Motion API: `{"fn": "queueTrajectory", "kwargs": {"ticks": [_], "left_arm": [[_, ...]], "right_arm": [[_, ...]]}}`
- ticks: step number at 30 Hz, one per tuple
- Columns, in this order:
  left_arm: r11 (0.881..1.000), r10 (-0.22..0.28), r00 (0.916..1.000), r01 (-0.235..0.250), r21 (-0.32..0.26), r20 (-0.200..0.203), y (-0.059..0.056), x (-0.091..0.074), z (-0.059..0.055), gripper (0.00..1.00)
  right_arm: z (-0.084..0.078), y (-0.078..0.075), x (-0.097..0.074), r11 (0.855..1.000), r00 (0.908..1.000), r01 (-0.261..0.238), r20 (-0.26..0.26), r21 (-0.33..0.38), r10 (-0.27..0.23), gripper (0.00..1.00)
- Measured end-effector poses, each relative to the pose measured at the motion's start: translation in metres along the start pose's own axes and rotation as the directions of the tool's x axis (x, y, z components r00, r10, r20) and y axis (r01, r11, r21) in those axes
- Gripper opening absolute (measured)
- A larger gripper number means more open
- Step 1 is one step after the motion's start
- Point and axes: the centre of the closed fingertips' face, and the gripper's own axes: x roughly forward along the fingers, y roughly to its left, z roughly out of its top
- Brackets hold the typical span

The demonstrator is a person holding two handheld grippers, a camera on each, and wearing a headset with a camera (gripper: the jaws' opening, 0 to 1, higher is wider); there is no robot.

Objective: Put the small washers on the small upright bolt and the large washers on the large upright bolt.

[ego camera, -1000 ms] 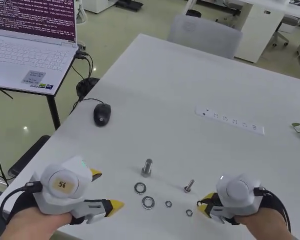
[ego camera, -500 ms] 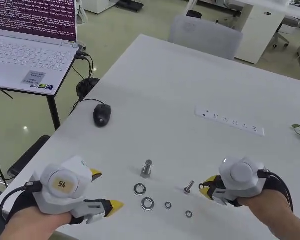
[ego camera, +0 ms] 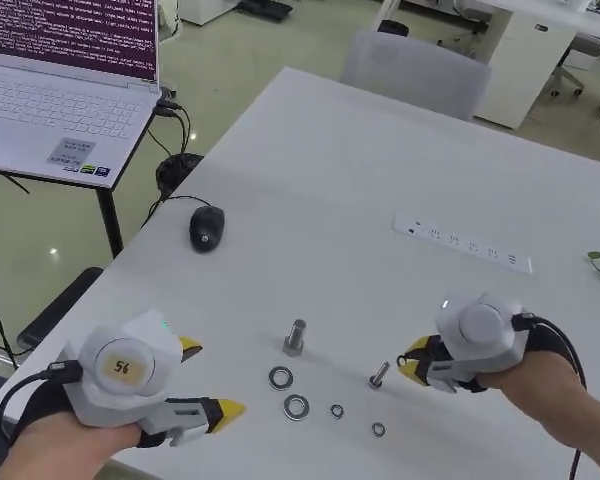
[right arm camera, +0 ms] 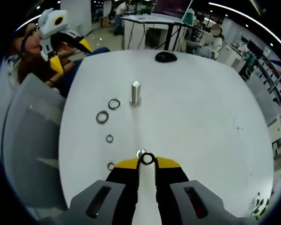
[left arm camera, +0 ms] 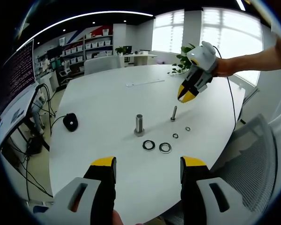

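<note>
Ahead of the left gripper (left arm camera: 148, 163), whose jaws stand wide apart and empty over the near edge of the table (ego camera: 380, 160), the large upright bolt (left arm camera: 139, 124) stands head-down and carries no washer. Two large washers (left arm camera: 148, 145) lie flat side by side, nearer that gripper than the bolt and clear of it. To their right, two small washers (left arm camera: 175, 136) lie flat and apart from each other, just short of the small upright bolt (left arm camera: 173, 113), which is also bare.

The right gripper (right arm camera: 147, 165) has its jaws closed, with a small dark ring (right arm camera: 147, 159) pinched at the tips. I judge this to be a small washer. The tips sit just beside the top of the small upright bolt.

Step in hand, as judged: fitting the first small washer. The next move calls for centring the ring's hole over the shank tip, holding it level, then releasing it.

The hardware is plain grey metal. The ring is thin and offers little to grip.
</note>
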Motion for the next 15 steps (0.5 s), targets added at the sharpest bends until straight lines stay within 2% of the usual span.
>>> {"fn": "queueTrajectory", "kwargs": {"ticks": [8, 15], "left_arm": [[1.0, 0.001, 1.0, -0.001, -0.008, 0.003, 0.0, 0.0, 0.0, 0.54], [1.0, 0.007, 1.0, -0.007, -0.02, 0.006, 0.003, -0.001, -0.002, 0.54]], "right_arm": [[0.01, -0.004, 0.005, 0.998, 0.9991, -0.04, -0.016, -0.041, 0.039, 0.13], [0.004, 0.007, 0.015, 0.993, 0.9941, -0.089, -0.068, -0.074, 0.084, 0.13]]}}
